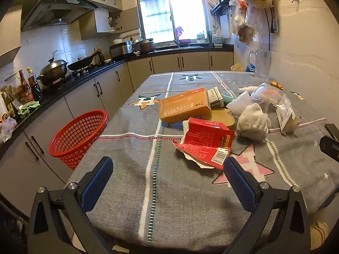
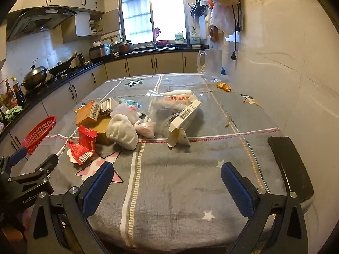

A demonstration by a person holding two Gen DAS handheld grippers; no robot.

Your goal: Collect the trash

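- The left hand-held gripper [image 1: 168, 167] is spread wide, its blue pads [image 1: 96, 182] well apart with only bare cloth between them; it holds nothing and touches nothing.
- It hangs above the near end of the bench [image 1: 127, 190], which wears a grey cloth printed with stars, and points along it toward the window.
- The tip of its right-side finger sits just beside a torn red carton [image 1: 206, 142] in the left wrist view; whether they touch cannot be told.
- The right hand-held gripper [image 2: 167, 176] is likewise spread, blue pads [image 2: 99, 186] far apart, gripping nothing, over bare cloth at the near end of the bench.
- From the right wrist view the left tool shows at the lower left edge, close alongside.
- The trash lies in a heap around the middle of the bench: the red carton nearest, an orange box [image 1: 184, 105] behind it, a small grey-white box [image 1: 215, 97] just beside that.
- A crumpled white wad [image 1: 252, 123] rests to the right of the red carton, with a yellow lid-like piece [image 1: 222, 117] between them.
- A clear plastic bag [image 2: 161, 105] and a white barcoded box [image 2: 186, 114], tilted, lie further right.
- A red mesh basket [image 1: 78, 135] stands at the left edge of the bench, tilted and apart from the heap.
- A glass mug [image 2: 211, 65] stands upright at the far end near the wall.
- A black flat object [image 2: 290, 167] lies at the right edge of the bench, beside the right tool.
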